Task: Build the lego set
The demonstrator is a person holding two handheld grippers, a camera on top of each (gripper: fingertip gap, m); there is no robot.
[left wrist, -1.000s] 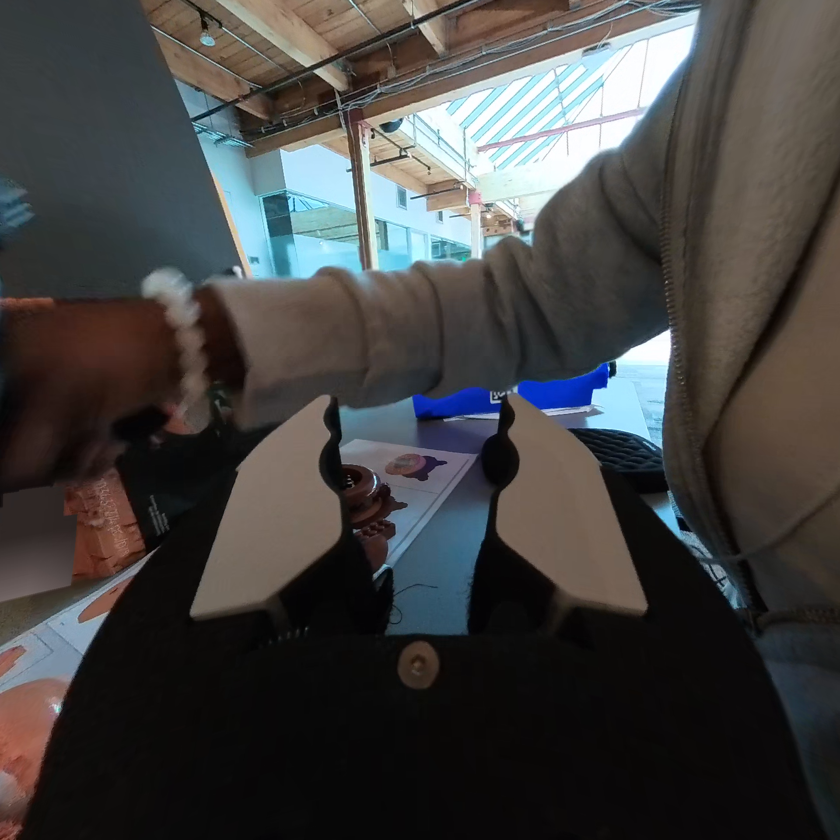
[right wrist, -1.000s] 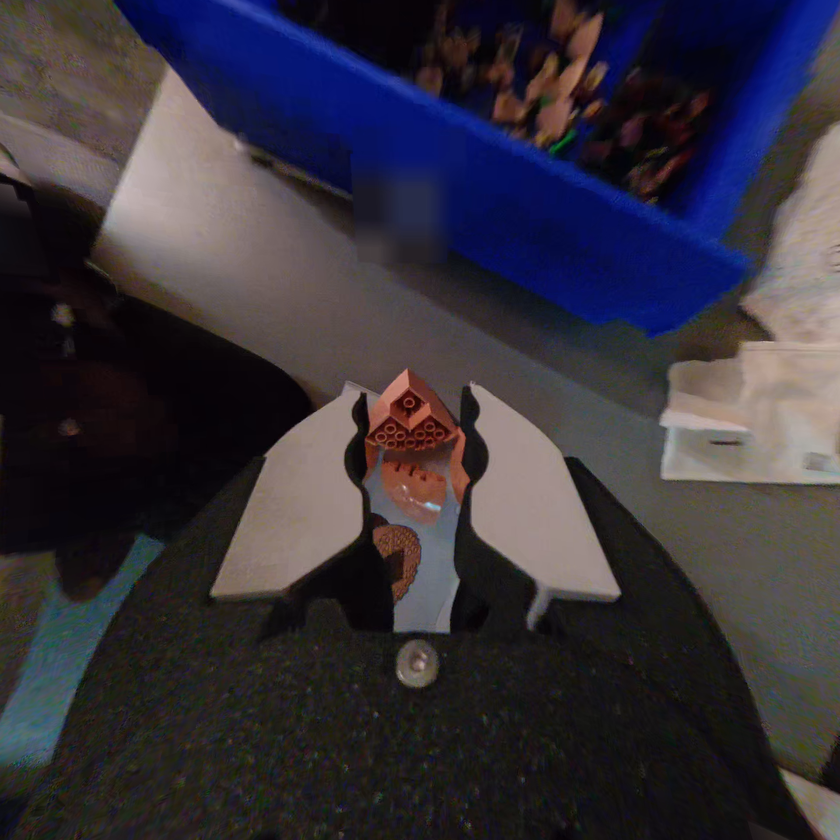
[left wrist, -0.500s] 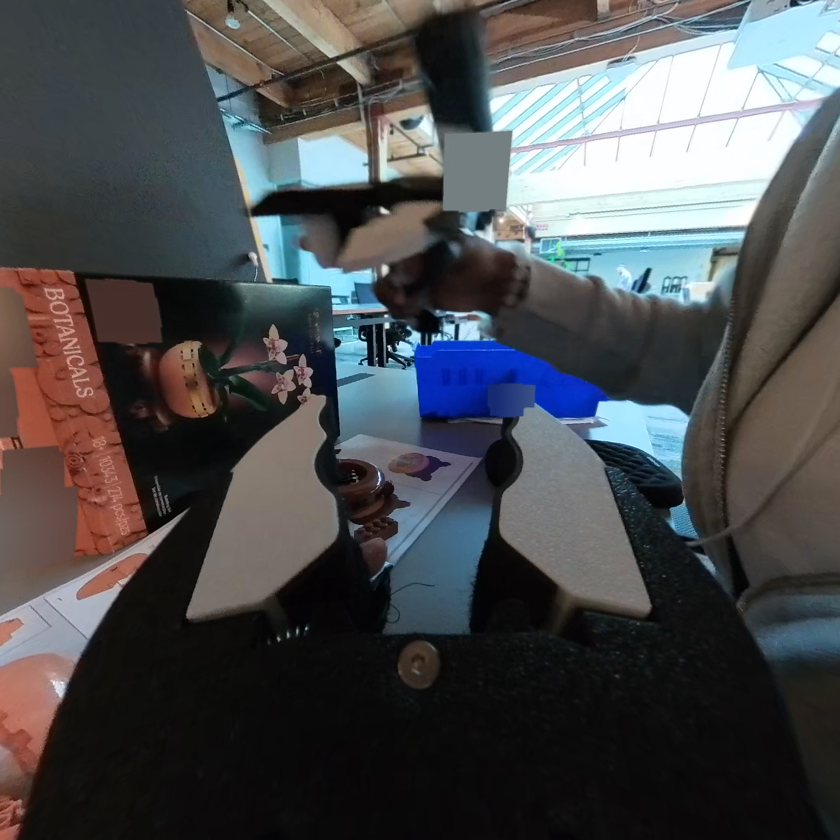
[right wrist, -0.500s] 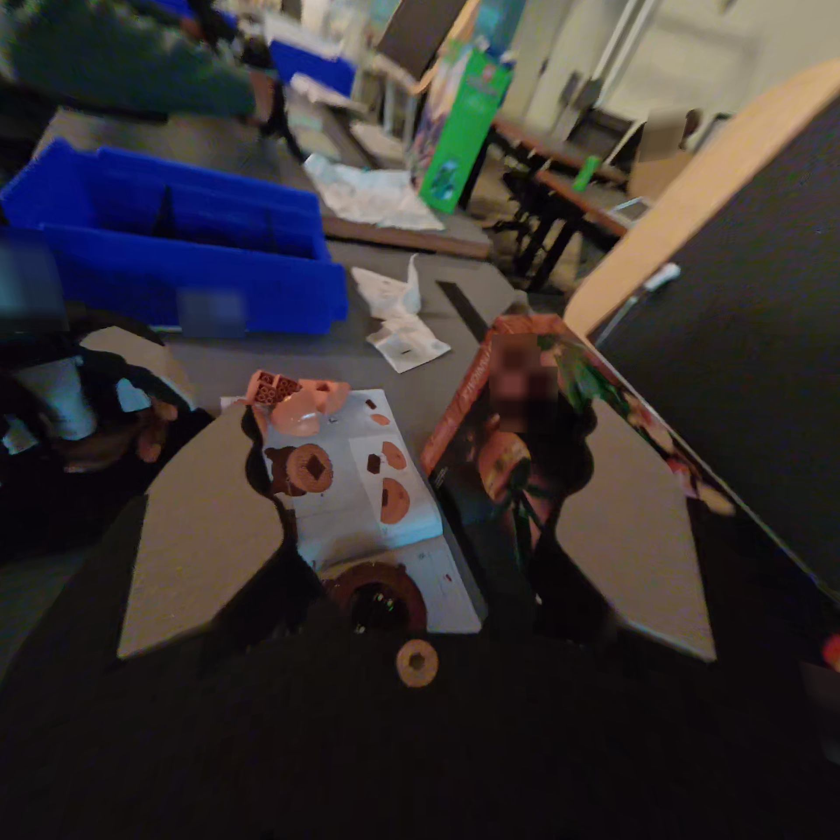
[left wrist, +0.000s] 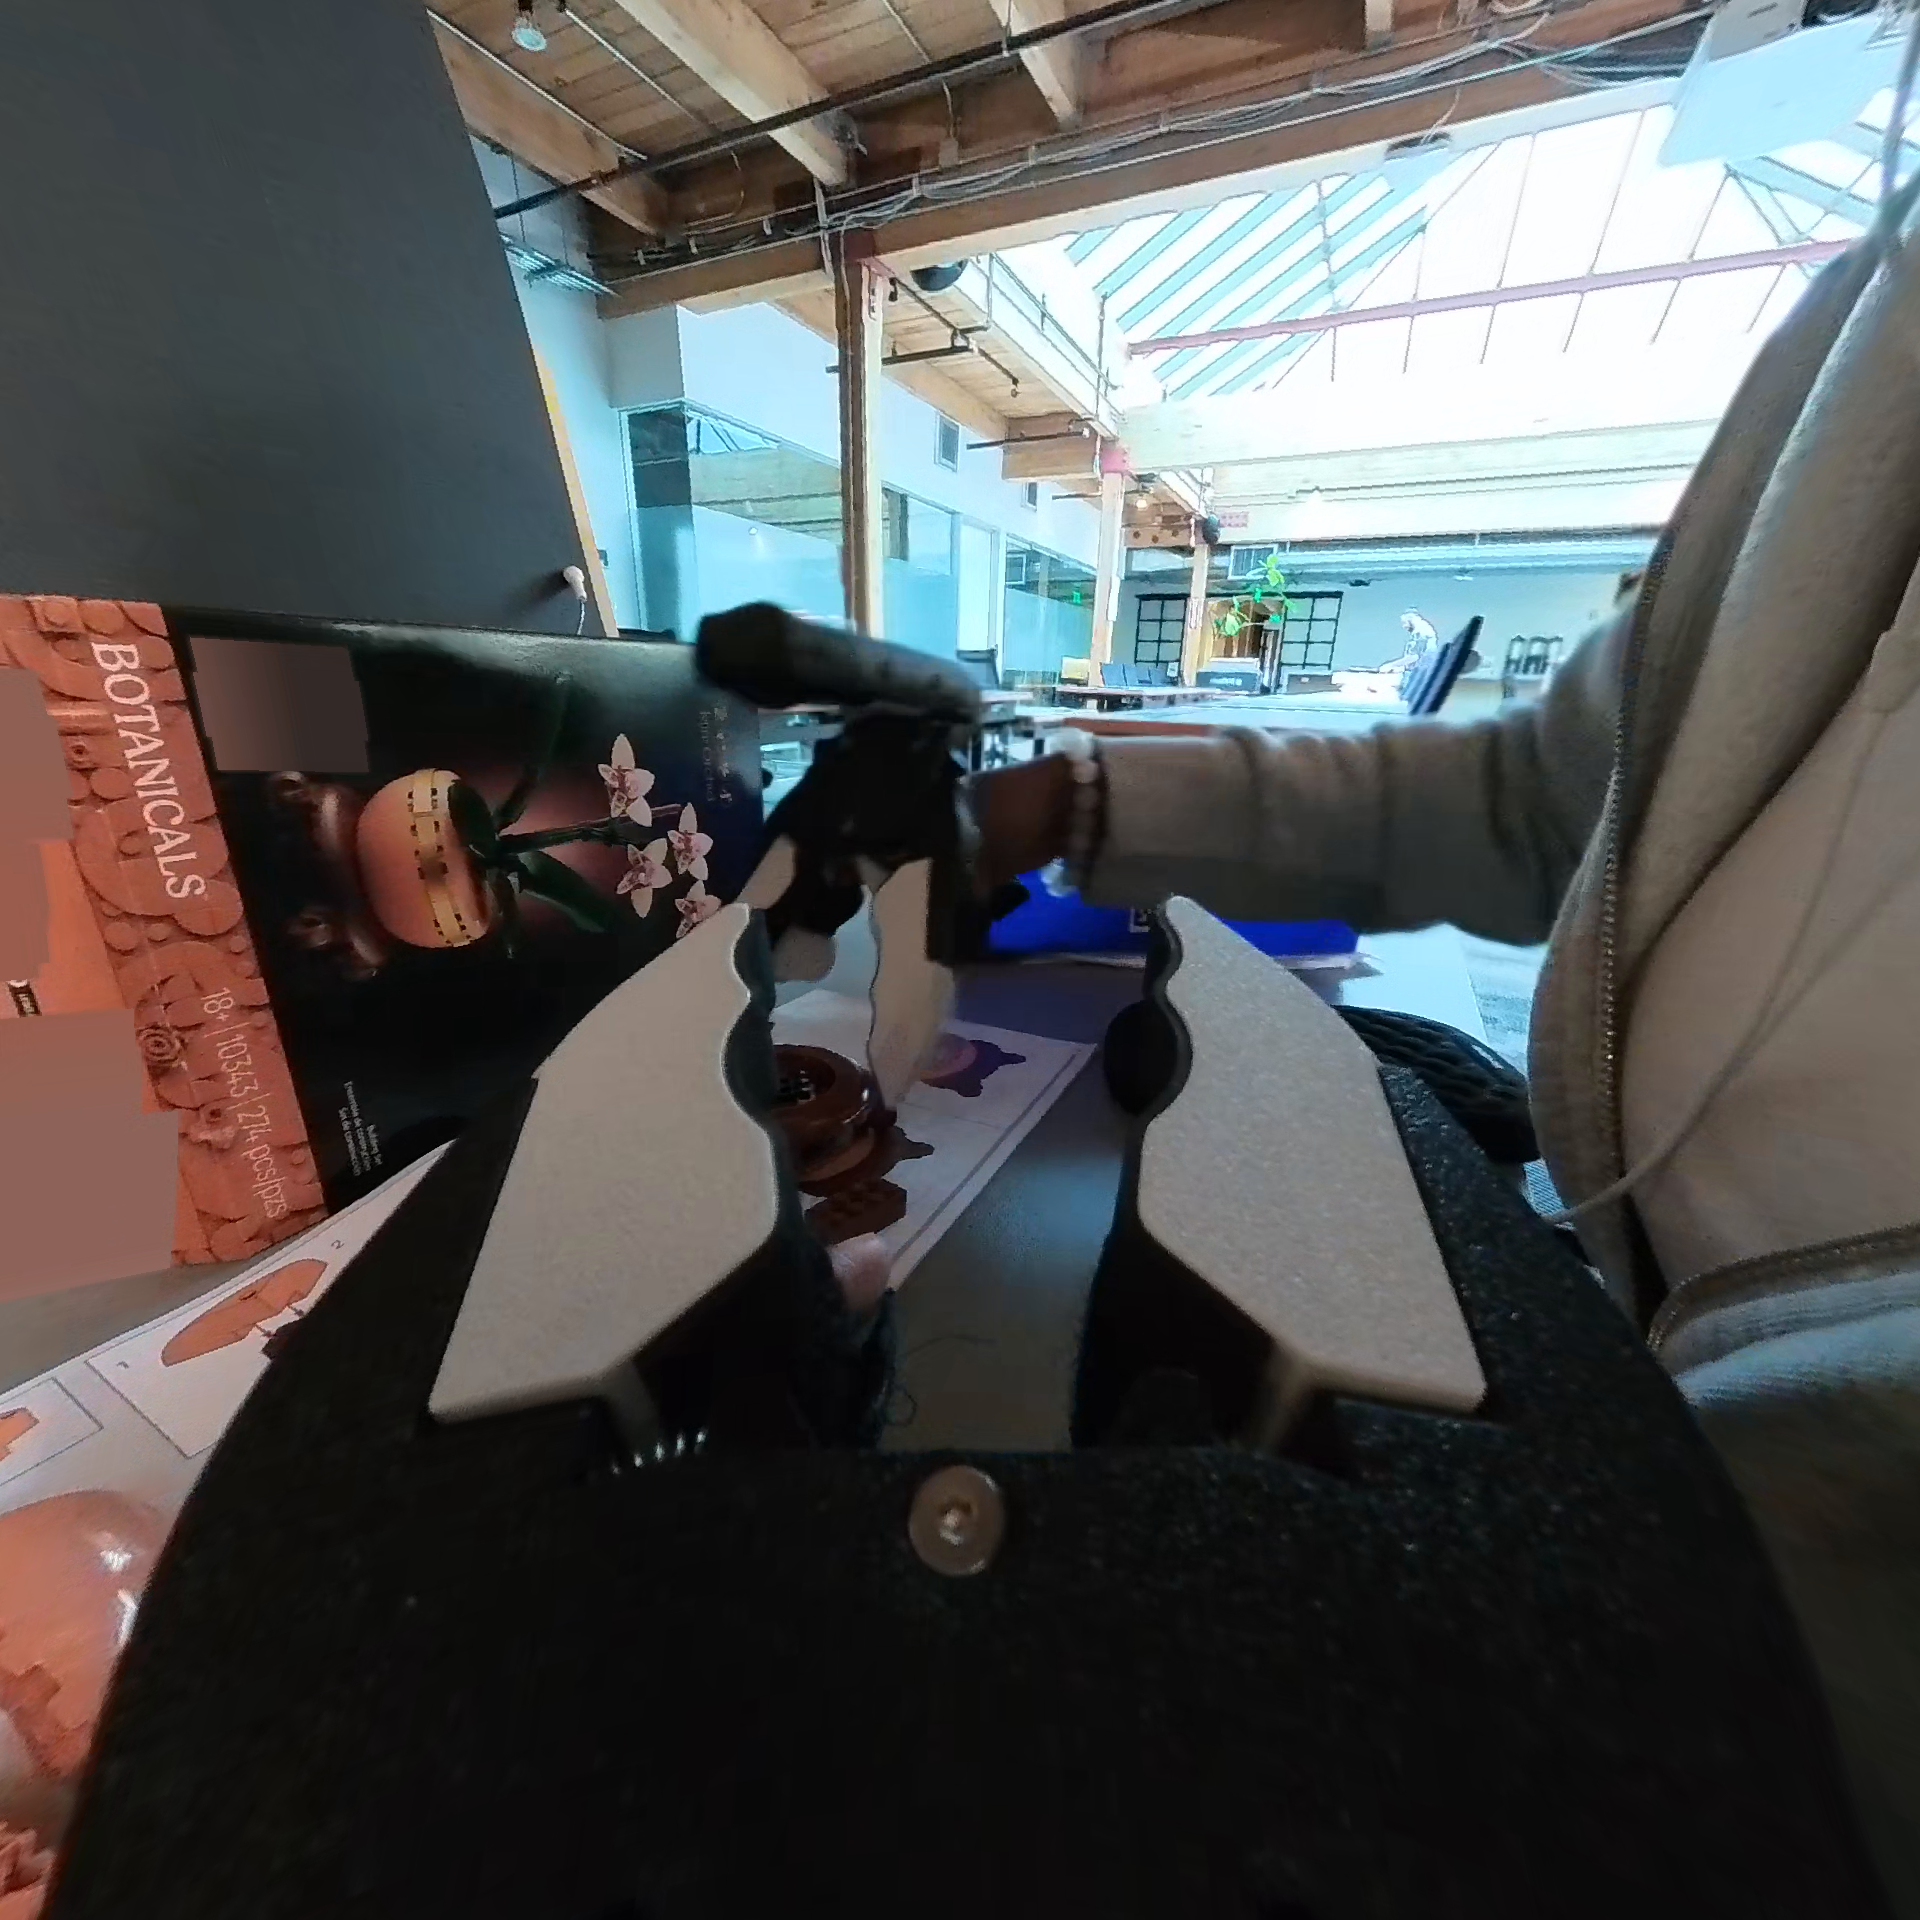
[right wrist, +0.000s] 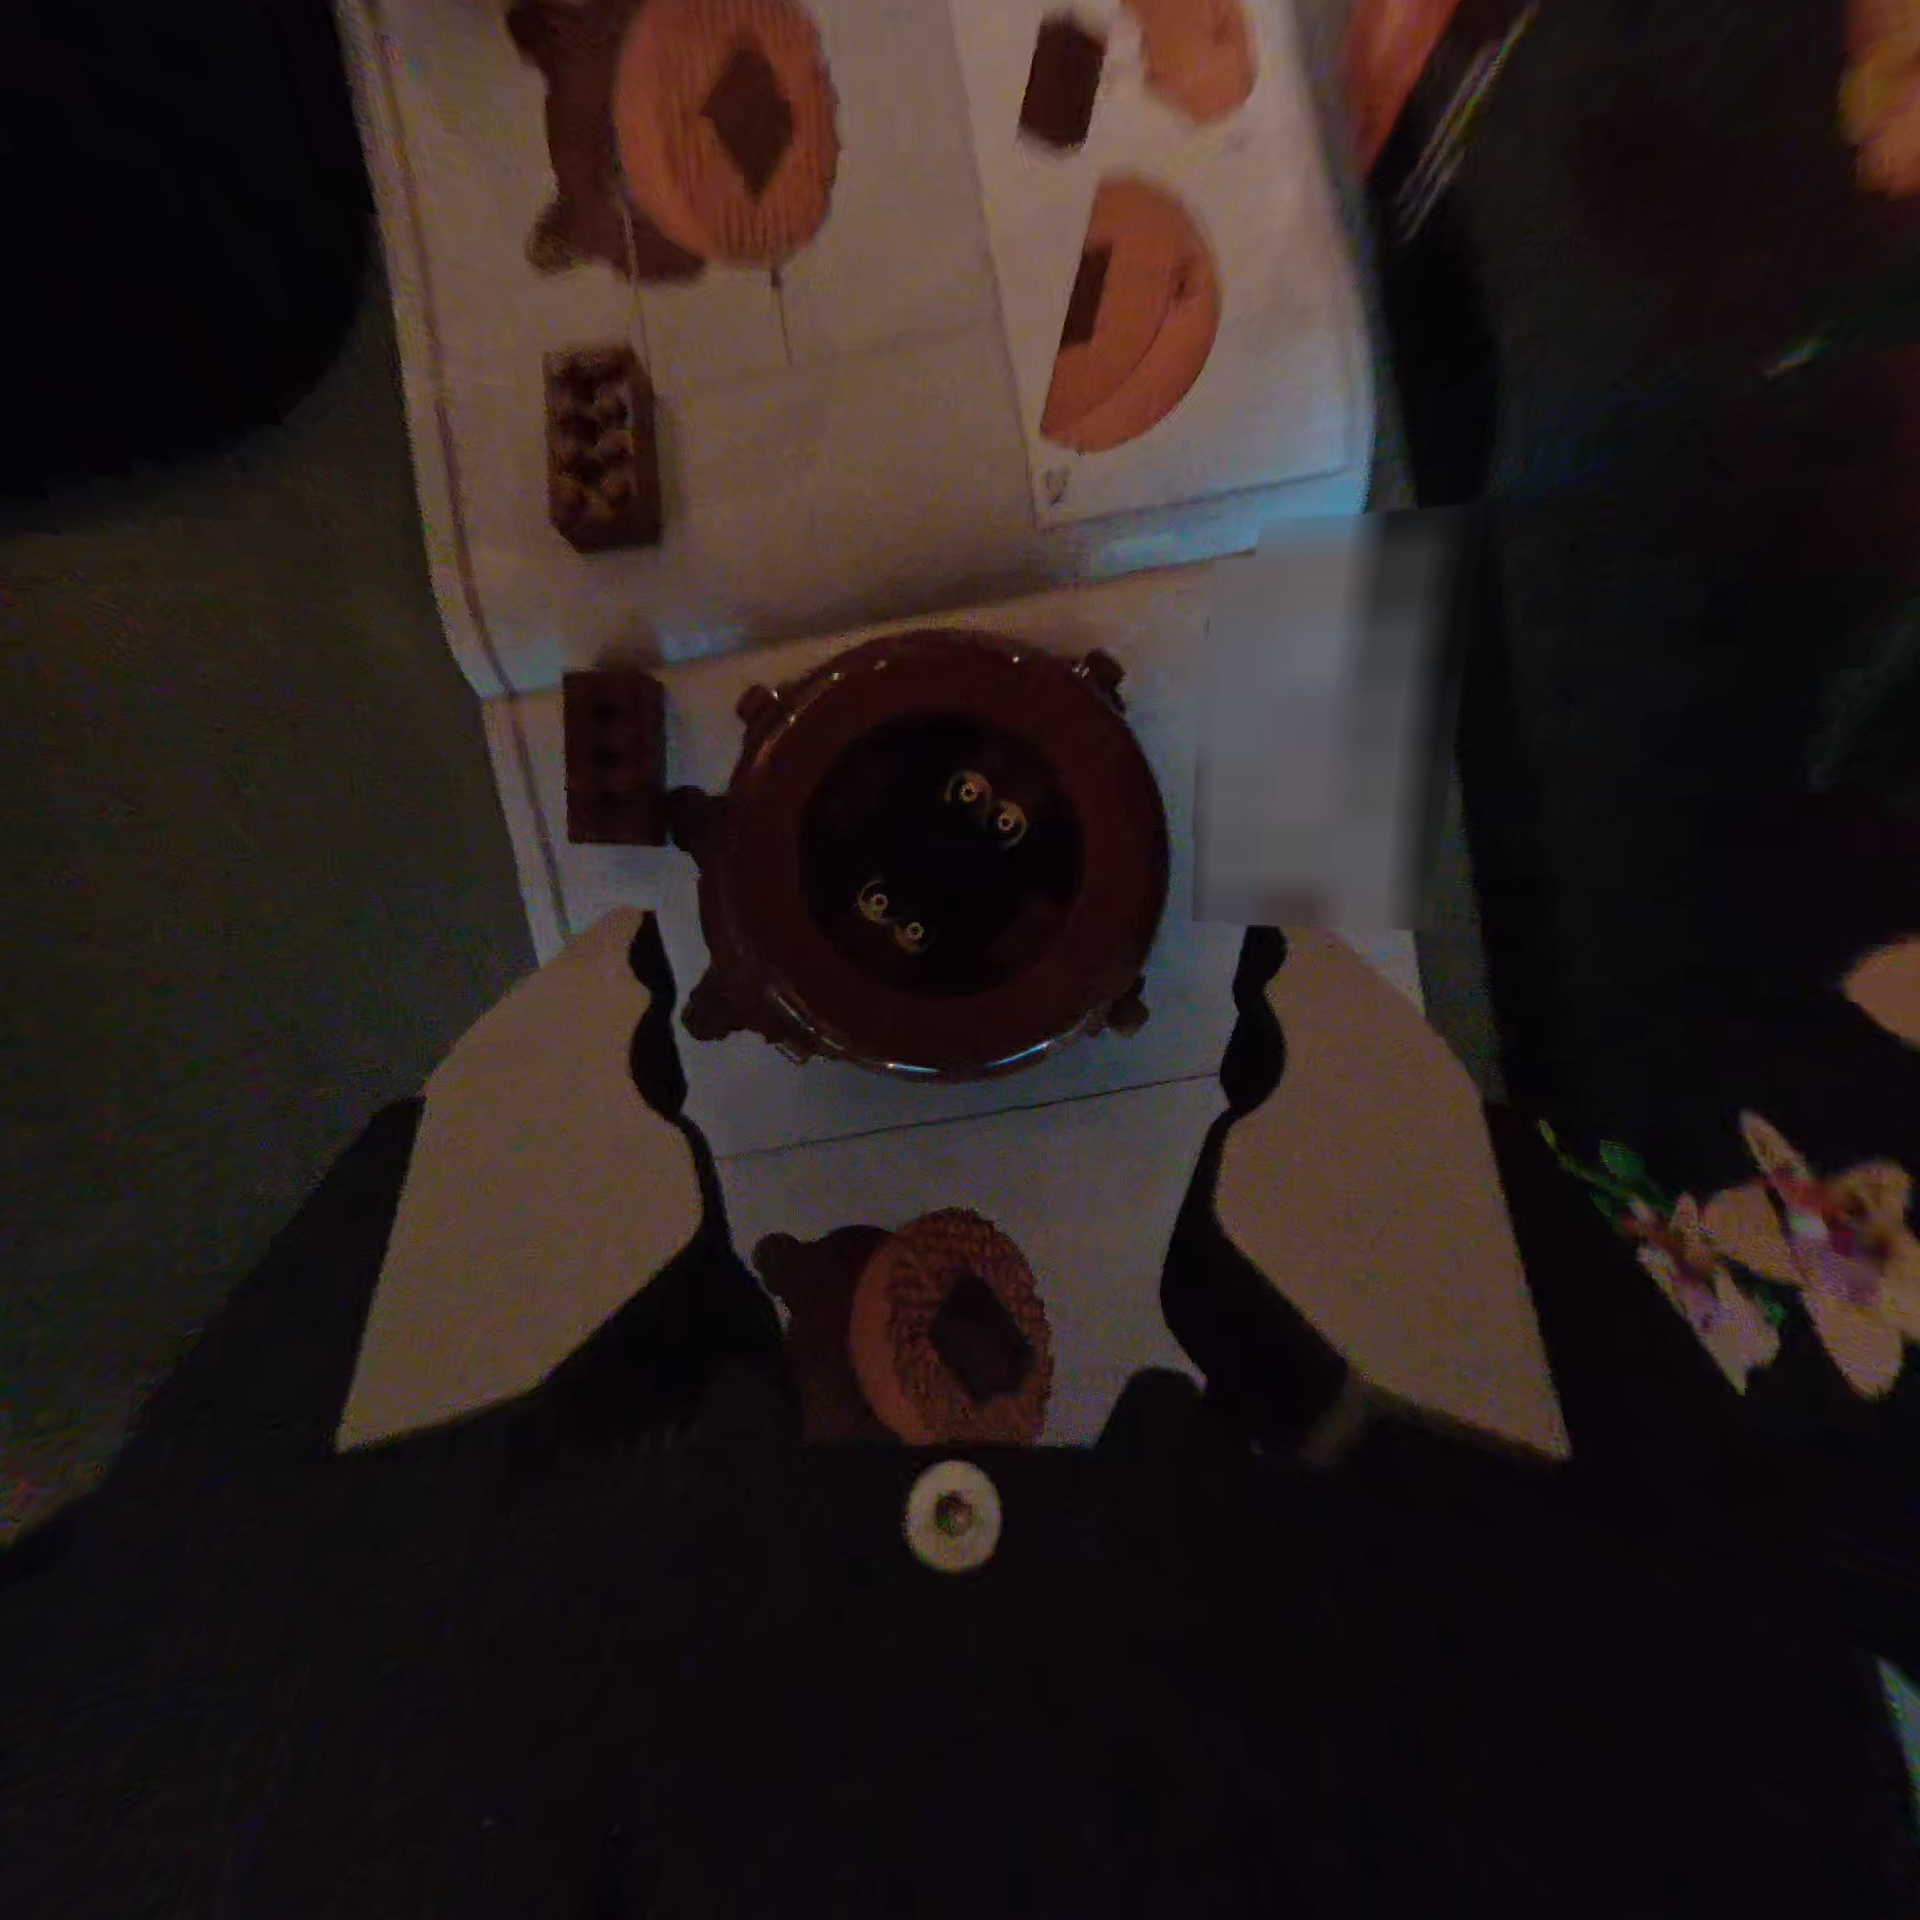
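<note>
With its fingers spread wide and empty, the right gripper point(right wrist: 951, 997) hangs straight above the round brown brick base point(right wrist: 940, 857) on the instruction sheet point(right wrist: 904, 499), a small brown brick point(right wrist: 611, 756) beside it, while the left gripper point(left wrist: 951, 997), also open and empty, waits low nearby

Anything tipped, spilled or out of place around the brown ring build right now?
Nothing stands out. The round brown brick assembly sits flat on the open instruction booklet, a small brown brick beside it. The right gripper is open above it, holding nothing; the left gripper is open too.
</note>
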